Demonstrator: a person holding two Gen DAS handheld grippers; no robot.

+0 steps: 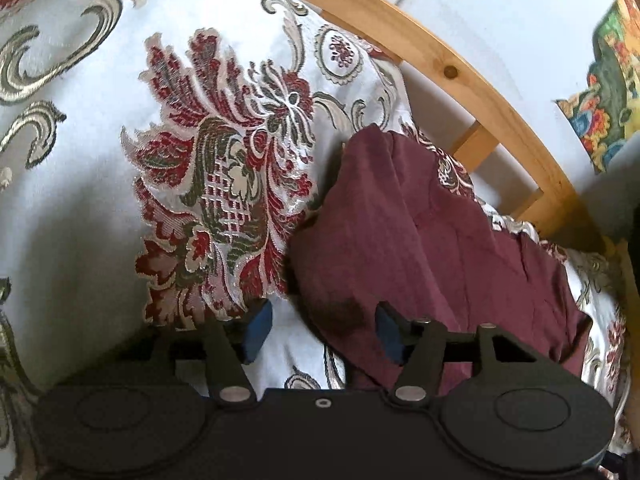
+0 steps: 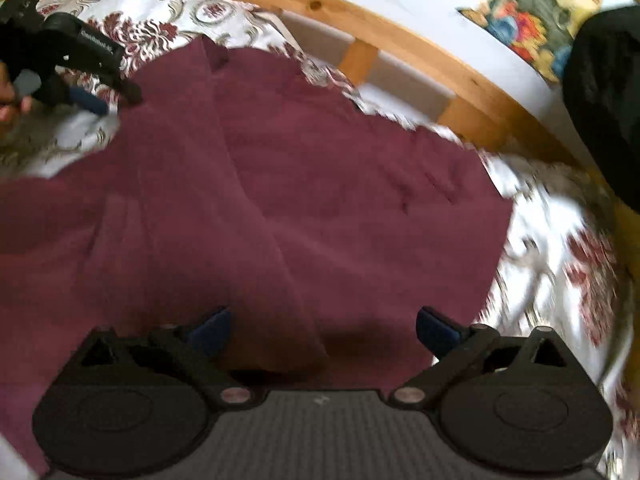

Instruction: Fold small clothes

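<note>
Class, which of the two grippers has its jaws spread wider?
The right gripper: its jaws stand wide over the maroon garment; the left gripper's gap is narrower.

Brocade bedspread, wooden bed frame, white wall.

This was a bedroom in a home; a bed carried a pale brocade bedspread woven with red and green floral scrolls; a pine headboard rail with short wooden slats ran behind it against a white wall; a colourful patterned hanging showed on that wall.
</note>
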